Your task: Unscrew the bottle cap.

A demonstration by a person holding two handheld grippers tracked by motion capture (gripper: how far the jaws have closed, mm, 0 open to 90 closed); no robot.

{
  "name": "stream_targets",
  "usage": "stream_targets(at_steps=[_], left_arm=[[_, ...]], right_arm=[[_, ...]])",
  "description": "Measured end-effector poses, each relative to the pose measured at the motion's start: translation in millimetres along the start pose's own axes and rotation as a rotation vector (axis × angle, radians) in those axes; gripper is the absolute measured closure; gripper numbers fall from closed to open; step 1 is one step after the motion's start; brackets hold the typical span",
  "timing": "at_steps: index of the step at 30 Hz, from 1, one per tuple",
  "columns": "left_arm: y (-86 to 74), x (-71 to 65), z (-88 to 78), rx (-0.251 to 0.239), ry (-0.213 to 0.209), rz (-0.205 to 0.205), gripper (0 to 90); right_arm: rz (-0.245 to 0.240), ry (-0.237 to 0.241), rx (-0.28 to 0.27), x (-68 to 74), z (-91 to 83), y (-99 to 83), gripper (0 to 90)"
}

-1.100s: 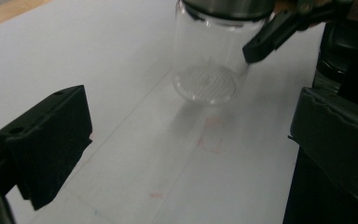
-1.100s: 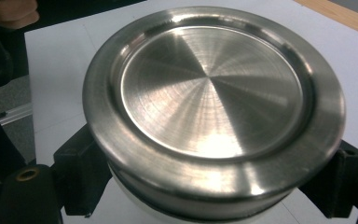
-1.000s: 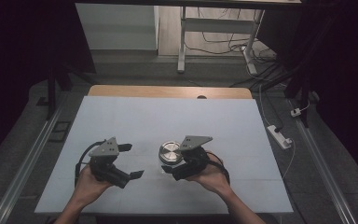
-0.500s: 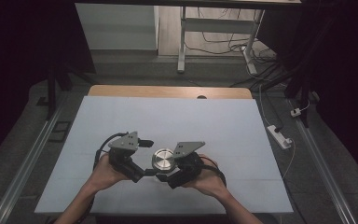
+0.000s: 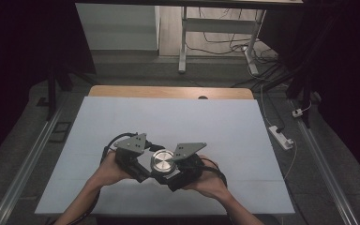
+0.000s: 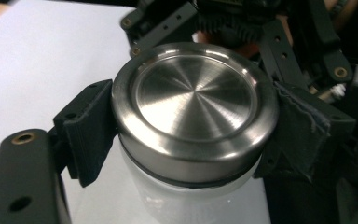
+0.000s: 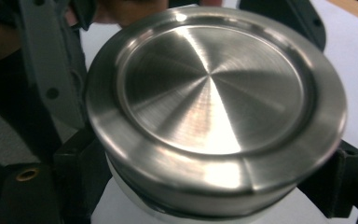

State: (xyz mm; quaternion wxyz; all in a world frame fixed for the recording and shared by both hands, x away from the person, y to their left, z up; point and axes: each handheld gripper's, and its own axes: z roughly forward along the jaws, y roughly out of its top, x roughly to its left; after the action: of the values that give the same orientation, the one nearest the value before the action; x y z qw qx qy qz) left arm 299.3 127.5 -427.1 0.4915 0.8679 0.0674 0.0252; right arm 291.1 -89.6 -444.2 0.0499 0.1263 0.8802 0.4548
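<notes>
I am holding a jar [image 5: 163, 165] between both grippers, low over the white table [image 5: 215, 126]. My left gripper [image 6: 186, 135] has just been closing, and its pads [image 6: 91, 126] are now pressing on opposite sides of the brushed steel lid [image 6: 195, 100], which is sitting squarely between them. My right gripper [image 7: 214, 186] is gripping lower down: its fingers [image 7: 335, 182] are clamping the white jar body just beneath the lid's rim, one on each side. In the high view the two grippers are meeting at the jar from either side, nearly touching each other. The lid appears seated on the jar; whether it is fully tightened I cannot tell. The jar body is largely hidden beneath the lid.
</notes>
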Motion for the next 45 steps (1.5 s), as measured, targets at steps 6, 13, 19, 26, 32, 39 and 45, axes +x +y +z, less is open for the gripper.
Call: stream_targets(at_steps=[6,13,19,26,32,39,45], left_arm=[[4.9,-5.5,5.9,-0.024,0.109,-0.101,19.5],[19.2,-22.7,18.9,0.025,0.306,-0.115,19.2],[12.7,-7.2,-3.0,-0.092,0.157,-0.142,7.6],[-0.9,3.7,-17.8,-0.124,-0.067,-0.051,6.5],[-1.0,-2.0,-6.3,-0.004,-0.136,0.052,10.4],[1.3,-6.1,-0.3,0.010,-0.103,0.058,18.9],[7.0,-7.4,7.3,0.002,0.060,-0.056,19.5]], right_arm=[[0.022,-0.068,-0.011,-3.5,-2.1,-0.5,15.1],[0.053,-0.159,-0.024,-7.2,-5.1,-1.2,15.1],[0.042,-0.111,-0.030,-7.1,-7.4,0.0,15.1],[0.007,0.037,-0.011,-3.1,-3.7,0.3,15.1],[-0.041,0.127,0.008,4.9,0.7,0.9,15.1],[-0.071,0.124,0.018,7.1,0.7,1.3,15.1],[-0.018,0.014,0.012,0.2,-0.2,0.2,15.1]])
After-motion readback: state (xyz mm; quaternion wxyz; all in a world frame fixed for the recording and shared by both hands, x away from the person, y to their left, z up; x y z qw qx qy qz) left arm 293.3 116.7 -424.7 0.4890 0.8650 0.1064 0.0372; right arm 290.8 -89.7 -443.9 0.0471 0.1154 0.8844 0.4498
